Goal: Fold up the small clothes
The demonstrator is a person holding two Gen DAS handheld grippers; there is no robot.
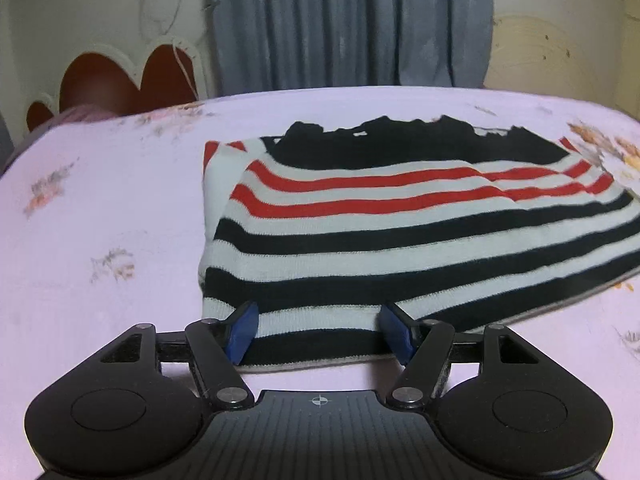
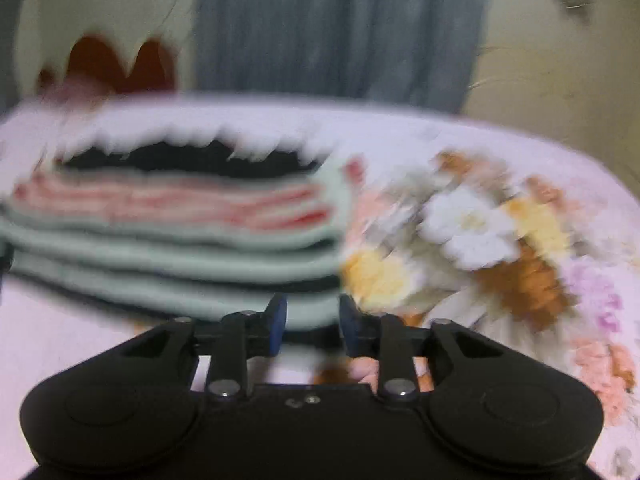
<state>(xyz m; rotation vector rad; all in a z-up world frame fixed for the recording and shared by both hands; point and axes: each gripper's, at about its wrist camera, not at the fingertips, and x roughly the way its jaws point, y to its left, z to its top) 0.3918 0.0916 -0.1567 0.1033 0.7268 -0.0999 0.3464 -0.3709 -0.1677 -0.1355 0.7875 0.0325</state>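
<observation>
A home bedroom: floral bedsheet (image 1: 100,208), grey curtain (image 1: 348,20), carved headboard (image 1: 120,76).

I looked across a bed with a pale pink flowery sheet (image 1: 100,208). Behind it hung a blue-grey curtain (image 1: 348,24). A cream wall (image 1: 80,8) stood beside it, and a dark red headboard (image 1: 104,84) with a wavy white edge.

Striped garment (image 1: 400,220) fills bed (image 1: 100,200) centre; bare sheet left, floral right.

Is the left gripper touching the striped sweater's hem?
Touching. The left wrist view shows the left gripper with open blue fingers straddling the striped sweater hem.
</observation>
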